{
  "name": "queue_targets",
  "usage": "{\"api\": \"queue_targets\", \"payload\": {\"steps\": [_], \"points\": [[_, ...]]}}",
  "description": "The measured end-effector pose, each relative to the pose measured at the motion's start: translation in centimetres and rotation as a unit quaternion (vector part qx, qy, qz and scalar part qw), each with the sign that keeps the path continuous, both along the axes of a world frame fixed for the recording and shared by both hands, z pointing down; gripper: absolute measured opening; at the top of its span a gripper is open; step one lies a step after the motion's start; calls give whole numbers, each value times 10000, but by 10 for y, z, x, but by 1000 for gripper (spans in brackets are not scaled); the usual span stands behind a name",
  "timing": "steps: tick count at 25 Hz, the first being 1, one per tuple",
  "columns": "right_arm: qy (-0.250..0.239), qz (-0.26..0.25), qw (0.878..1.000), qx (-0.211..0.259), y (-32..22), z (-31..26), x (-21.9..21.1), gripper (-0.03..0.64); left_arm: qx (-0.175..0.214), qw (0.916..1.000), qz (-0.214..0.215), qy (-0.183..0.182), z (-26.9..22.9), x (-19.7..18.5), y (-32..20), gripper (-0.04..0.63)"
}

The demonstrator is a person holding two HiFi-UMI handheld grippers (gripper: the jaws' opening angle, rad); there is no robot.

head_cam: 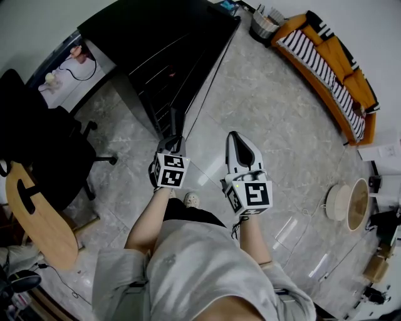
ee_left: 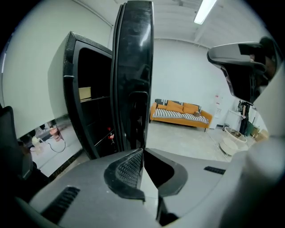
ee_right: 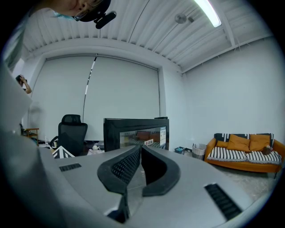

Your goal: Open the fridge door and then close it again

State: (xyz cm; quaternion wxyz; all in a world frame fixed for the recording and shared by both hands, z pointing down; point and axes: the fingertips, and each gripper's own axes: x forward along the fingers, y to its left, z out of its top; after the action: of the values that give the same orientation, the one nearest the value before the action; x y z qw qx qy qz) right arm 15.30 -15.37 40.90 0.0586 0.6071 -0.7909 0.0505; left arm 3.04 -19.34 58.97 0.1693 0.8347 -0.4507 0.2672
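Left gripper view shows the left hand-held gripper (ee_left: 142, 151) closed and empty near the open fridge door (ee_left: 133, 67); the right hand-held gripper (ee_right: 140, 149) is closed and empty.

place: office-like room | signs: black office chair (ee_right: 72, 127), orange sofa (head_cam: 343, 63), tiled floor (head_cam: 276, 125), ceiling strip light (ee_right: 208, 12)
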Motion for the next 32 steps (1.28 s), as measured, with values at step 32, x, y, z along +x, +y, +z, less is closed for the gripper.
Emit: {"api": "queue_targets", "payload": {"steps": [32], "points": [[72, 111, 9999, -26, -14, 0, -20, 25, 142, 9970, -588, -474, 2, -94, -71, 21]]}}
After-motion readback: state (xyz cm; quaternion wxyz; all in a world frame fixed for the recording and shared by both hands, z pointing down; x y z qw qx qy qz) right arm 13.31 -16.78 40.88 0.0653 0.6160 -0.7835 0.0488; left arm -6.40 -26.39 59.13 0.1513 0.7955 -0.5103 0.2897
